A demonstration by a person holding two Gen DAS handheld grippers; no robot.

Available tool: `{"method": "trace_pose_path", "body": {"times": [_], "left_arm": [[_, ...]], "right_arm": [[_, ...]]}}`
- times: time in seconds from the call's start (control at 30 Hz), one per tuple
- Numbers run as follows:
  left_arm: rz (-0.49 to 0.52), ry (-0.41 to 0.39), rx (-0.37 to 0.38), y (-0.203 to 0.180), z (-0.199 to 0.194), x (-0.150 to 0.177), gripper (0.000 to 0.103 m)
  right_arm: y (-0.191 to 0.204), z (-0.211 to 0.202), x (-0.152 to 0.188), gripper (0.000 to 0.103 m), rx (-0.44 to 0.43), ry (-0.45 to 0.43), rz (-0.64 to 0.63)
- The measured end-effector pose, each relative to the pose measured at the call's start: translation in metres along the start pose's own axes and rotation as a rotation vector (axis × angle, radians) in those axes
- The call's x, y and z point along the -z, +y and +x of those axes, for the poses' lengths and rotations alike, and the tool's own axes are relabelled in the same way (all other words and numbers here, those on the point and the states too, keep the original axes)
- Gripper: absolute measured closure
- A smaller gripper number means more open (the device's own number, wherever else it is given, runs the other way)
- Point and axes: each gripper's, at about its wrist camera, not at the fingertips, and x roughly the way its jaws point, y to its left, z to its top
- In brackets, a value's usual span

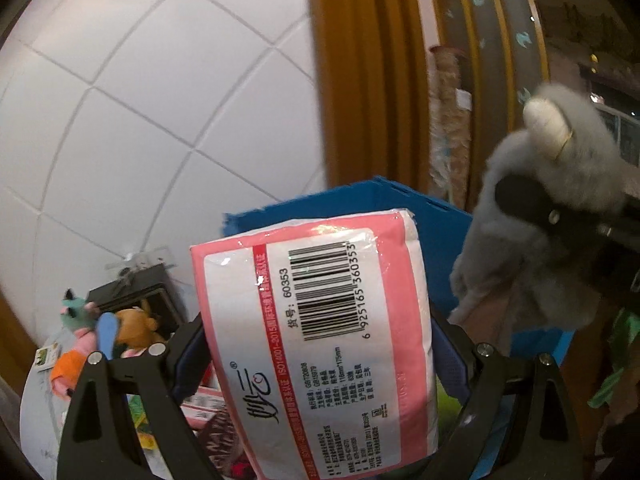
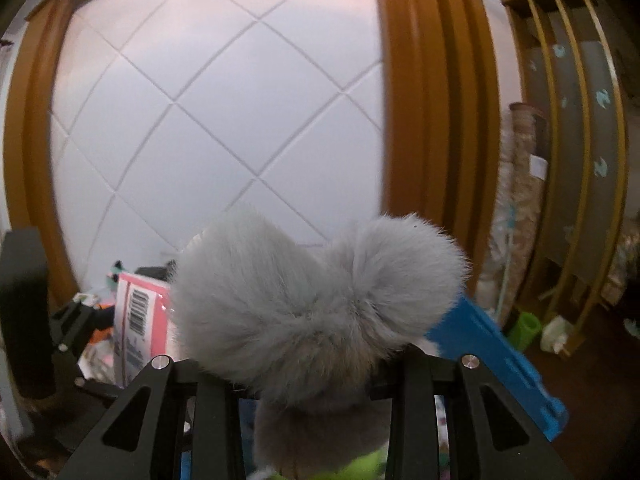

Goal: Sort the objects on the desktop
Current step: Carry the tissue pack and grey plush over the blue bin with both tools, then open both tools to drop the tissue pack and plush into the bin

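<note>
The left gripper pinches a pink tissue pack. To its right, the right gripper is clamped on a grey plush toy. A blue bin sits just beyond both.

Light: soft and bright on my white wall
Blur: smeary
Edges: bent round, dark corners

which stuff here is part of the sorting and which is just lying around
In the job:
- pink tissue pack in the left gripper
- grey fluffy toy in the right gripper
- blue bin
- small toys on the table

Lying about:
- green cup on the floor
- wooden rack
</note>
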Motion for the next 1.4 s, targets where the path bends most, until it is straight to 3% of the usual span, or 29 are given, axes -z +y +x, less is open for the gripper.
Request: {"method": "trace_pose_path", "body": {"times": [0.17,0.47,0.77,0.9,1.23,1.4], "left_arm": [[-0.002,0.124,0.033,-0.036,0.035,-0.015,0.01],[0.022,0.293,0.016,-0.077,0.084,-0.01,0.01],[0.031,0.424,0.008,-0.091,0.112,0.009,0.009],[0.035,0.422,-0.002,-0.094,0.112,0.01,0.009],[0.006,0.399,-0.024,-0.082,0.105,0.009,0.009],[-0.012,0.35,-0.04,-0.073,0.089,0.01,0.009]], "right_arm": [[-0.044,0.017,0.008,0.071,0.023,0.07,-0.011],[-0.11,0.065,0.052,0.071,0.009,0.242,0.029],[-0.124,0.091,0.078,0.07,-0.026,0.373,-0.014],[-0.129,0.096,0.081,0.067,-0.026,0.402,-0.009],[-0.128,0.096,0.081,0.035,-0.01,0.406,-0.015],[-0.129,0.089,0.08,0.009,0.003,0.39,-0.005]]}}
